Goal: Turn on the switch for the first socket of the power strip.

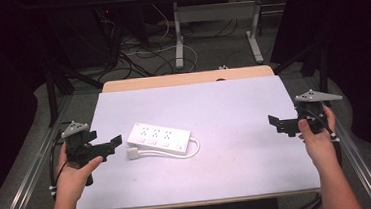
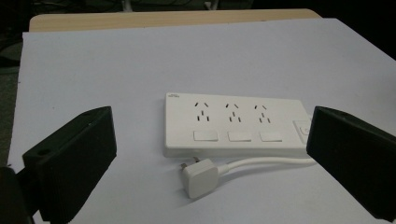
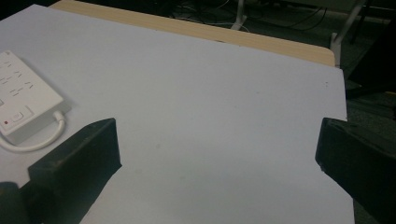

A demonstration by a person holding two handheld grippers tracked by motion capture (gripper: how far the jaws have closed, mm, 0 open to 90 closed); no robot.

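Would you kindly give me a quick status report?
Left gripper and right gripper open, empty. Power strip flat on table, plug loose beside it. Nothing obstructing.

Power strip [image 2: 233, 126]: smooth white plastic.

Light falls from overhead onto the white sheet [image 1: 226, 131], the brightest area in the high view, with a faint bluish cast; surroundings from 9 through 12 to 3 o'clock sink into near black, and the floor cables at 12 stay dim. The power strip [image 2: 233, 123] casts a soft, short shadow toward 6 o'clock in the left gripper view, its sockets fairly sharp; no glare. All three frames are soft and grainy, and the black jaws at 7 and 4 o'clock in both gripper views look blurred, detail lost in darkness.
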